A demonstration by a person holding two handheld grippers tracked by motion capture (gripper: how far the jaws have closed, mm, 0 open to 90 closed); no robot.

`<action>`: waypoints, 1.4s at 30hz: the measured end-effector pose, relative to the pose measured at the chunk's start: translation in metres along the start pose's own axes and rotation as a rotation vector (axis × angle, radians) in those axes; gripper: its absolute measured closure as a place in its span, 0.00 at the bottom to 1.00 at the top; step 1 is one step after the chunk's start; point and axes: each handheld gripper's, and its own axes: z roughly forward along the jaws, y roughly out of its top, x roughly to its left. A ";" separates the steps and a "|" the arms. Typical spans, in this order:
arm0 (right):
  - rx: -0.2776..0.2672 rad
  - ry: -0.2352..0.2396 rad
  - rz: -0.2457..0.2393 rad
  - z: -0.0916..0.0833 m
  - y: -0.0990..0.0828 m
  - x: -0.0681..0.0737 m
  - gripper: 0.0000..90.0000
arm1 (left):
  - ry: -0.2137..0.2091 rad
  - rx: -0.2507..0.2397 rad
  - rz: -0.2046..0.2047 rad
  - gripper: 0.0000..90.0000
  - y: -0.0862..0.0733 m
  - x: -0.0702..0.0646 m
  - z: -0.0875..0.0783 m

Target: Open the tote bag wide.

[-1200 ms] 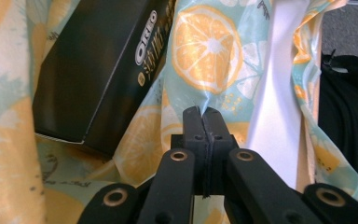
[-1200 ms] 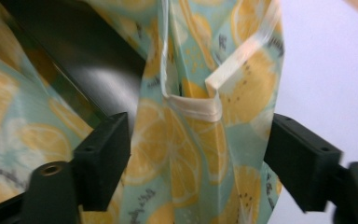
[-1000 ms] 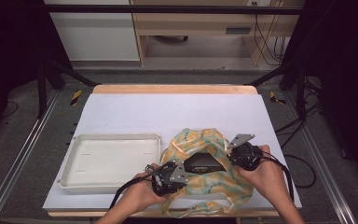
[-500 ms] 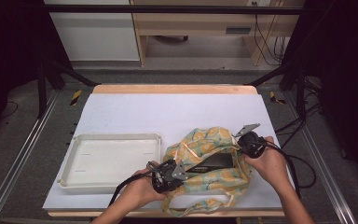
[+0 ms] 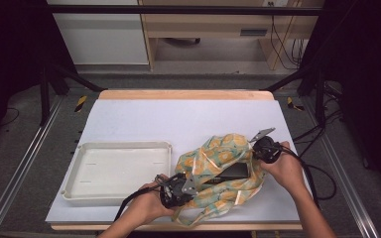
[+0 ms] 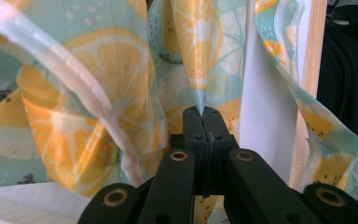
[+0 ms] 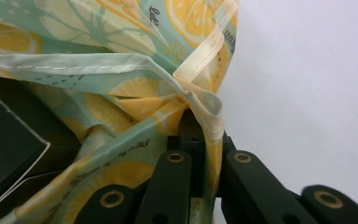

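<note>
Spreading of a lemon-print bag (image 5: 218, 166) between two grippers is shown. The left gripper (image 6: 203, 122) is closed on a fold of fabric that rises straight ahead of its jaws; the right gripper (image 7: 200, 126) is clamped on the hemmed rim, which drapes over its jaw tips. A dark box (image 5: 233, 172) is seen inside the bag, between the grippers and below-left of the right jaws. A tray (image 5: 79, 186) lies beyond the left gripper's outer side. Slippage is judged possible: thin, glossy fabric held by narrow pinches may be pulled free if the mouth is stretched further, letting the box slide out.
</note>
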 end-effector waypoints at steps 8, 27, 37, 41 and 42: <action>0.007 -0.005 0.006 0.006 0.000 -0.005 1.00 | -0.007 0.011 0.014 1.00 -0.001 -0.004 0.001; 0.004 -0.005 0.018 0.004 -0.002 -0.009 0.94 | -0.005 0.003 0.016 1.00 -0.004 -0.009 -0.001; -0.171 -0.021 0.018 -0.040 -0.008 0.000 0.50 | 0.043 -0.060 0.003 0.90 0.007 -0.008 -0.015; -0.209 -0.003 0.004 -0.059 -0.011 0.006 0.43 | 0.056 -0.074 0.005 0.84 0.012 -0.008 -0.020; -0.209 -0.003 0.004 -0.059 -0.011 0.006 0.43 | 0.056 -0.074 0.005 0.83 0.012 -0.008 -0.020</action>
